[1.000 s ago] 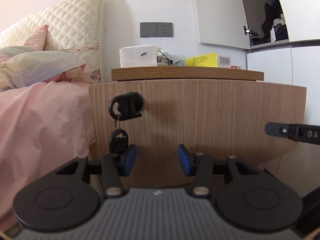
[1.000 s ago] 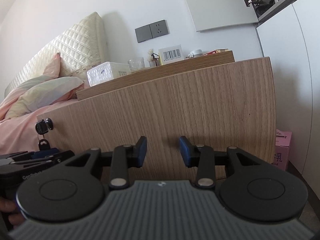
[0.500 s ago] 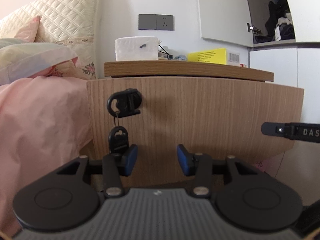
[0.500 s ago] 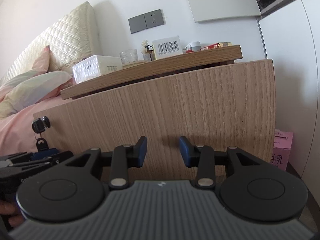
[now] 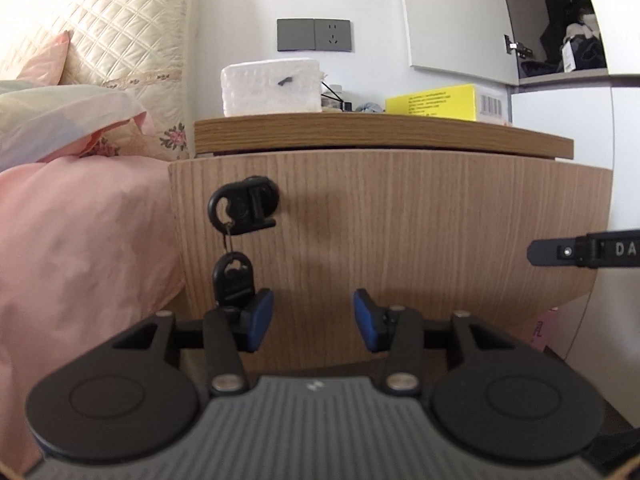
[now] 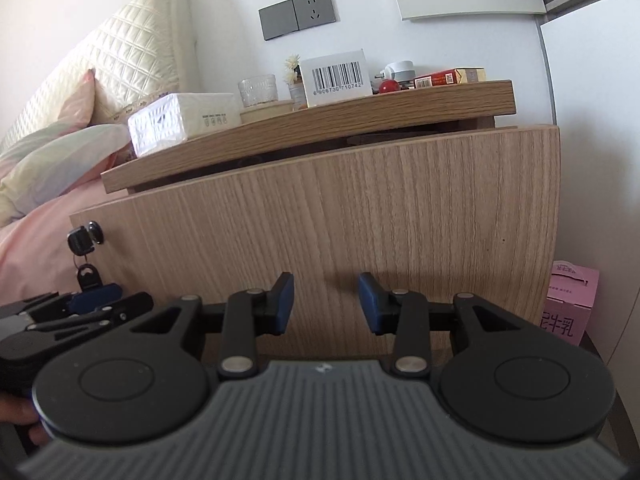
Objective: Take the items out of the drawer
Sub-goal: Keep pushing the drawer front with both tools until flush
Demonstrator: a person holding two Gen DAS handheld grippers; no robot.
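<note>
While the drawer front (image 5: pixel 392 240) is now seen pulled slightly out beneath the counter (image 5: pixel 380 136), both the left tool (image 5: pixel 313 316) and right tool (image 6: pixel 326 303) are held open, empty, near it.

Curved wood-grain drawer (image 5: pixel 400 240) front, slightly pulled out, key (image 5: pixel 242 208) in lock

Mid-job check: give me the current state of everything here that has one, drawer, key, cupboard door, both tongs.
Drawer front: ajar, dark gap under the top.
Key: in the lock, second key hanging from it.
Cupboard door: open.
Left tongs: open, empty.
Right tongs: open, empty.
</note>
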